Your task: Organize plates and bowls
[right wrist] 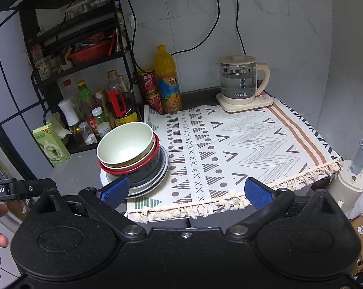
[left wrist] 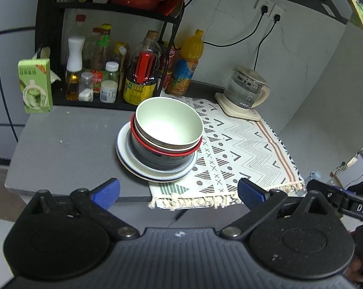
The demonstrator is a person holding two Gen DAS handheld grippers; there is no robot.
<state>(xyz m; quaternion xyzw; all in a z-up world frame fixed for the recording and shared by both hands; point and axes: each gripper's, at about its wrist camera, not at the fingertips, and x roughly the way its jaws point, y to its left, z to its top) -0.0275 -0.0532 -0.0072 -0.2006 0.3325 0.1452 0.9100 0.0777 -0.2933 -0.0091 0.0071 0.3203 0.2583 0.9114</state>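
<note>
A stack of dishes stands on the grey counter at the left edge of the patterned cloth. A pale green bowl sits on top, nested in a cream bowl and a red-rimmed black bowl. White plates lie under them. My left gripper is open and empty, in front of the stack near the counter's front edge. My right gripper is open and empty, in front of the cloth and to the right of the stack.
A black shelf rack with sauce bottles stands behind the stack. A green carton, an orange juice bottle and a glass kettle stand at the back. The patterned cloth covers the right side.
</note>
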